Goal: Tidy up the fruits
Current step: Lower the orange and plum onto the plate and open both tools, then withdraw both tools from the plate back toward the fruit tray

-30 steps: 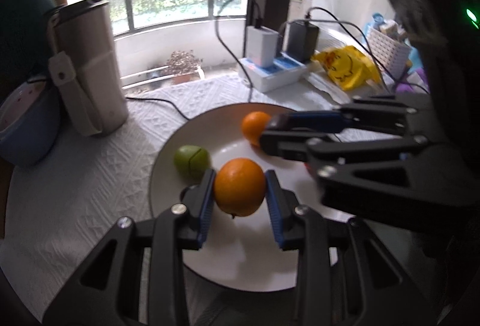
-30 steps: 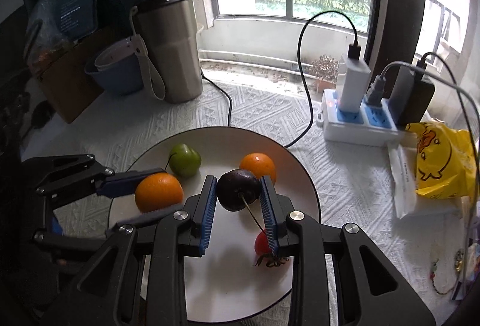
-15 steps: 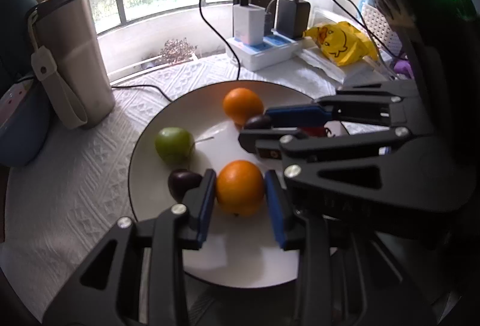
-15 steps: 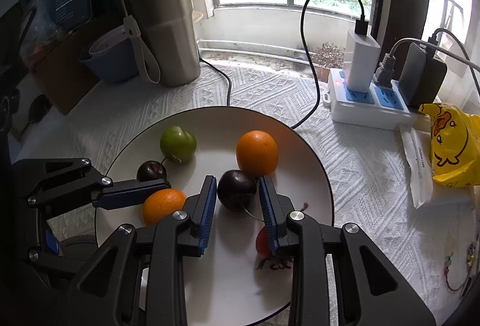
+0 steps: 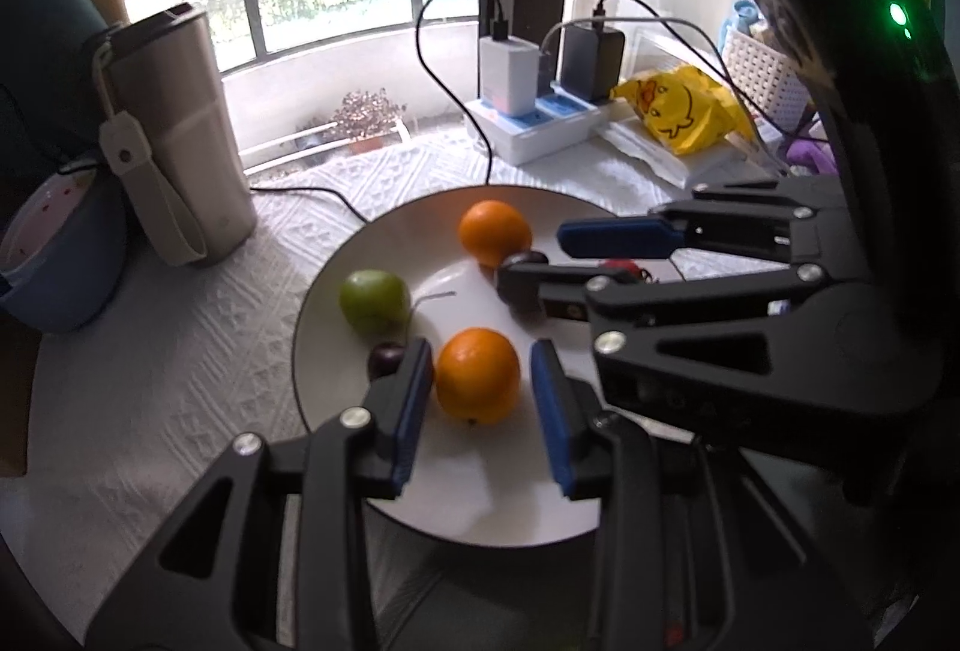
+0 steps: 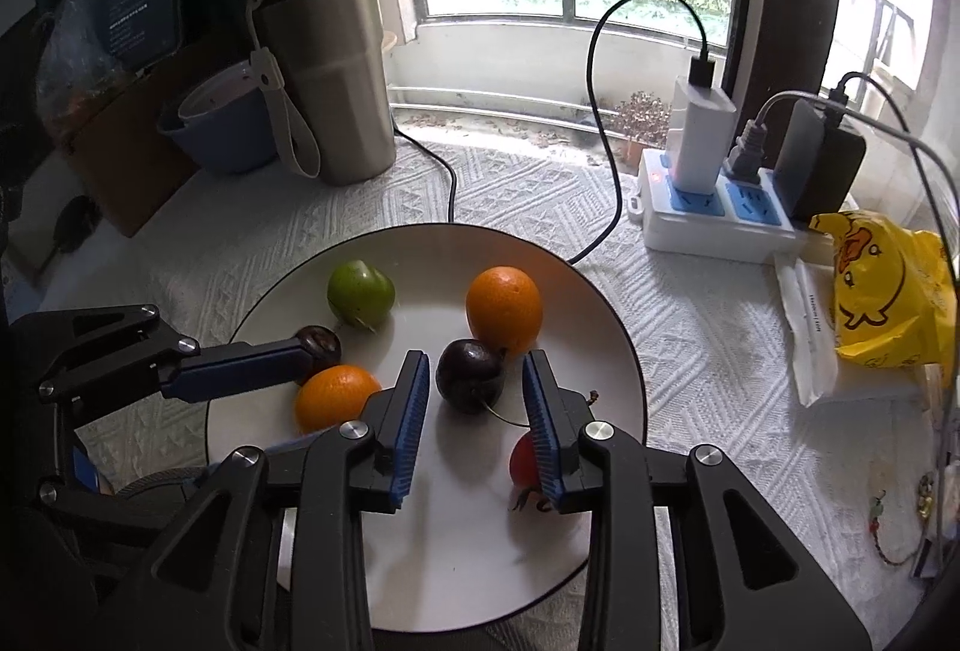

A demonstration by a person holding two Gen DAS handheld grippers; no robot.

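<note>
Item: my left tool (image 5: 480,399), jaws slightly spread, near orange (image 5: 477,374) between, resting on the plate (image 5: 456,507). Item: my right tool (image 6: 474,411), jaws opening, pads clear of the dark plum (image 6: 469,376), also on the plate.

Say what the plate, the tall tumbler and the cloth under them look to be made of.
Plate: probably glazed ceramic, with a smooth white face, a dark rim and a soft sheen.
Tumbler: looks like brushed stainless steel, a grey satin body with a dark, likely plastic, lid.
Cloth: white woven textile with a raised geometric pattern, matte.
</note>
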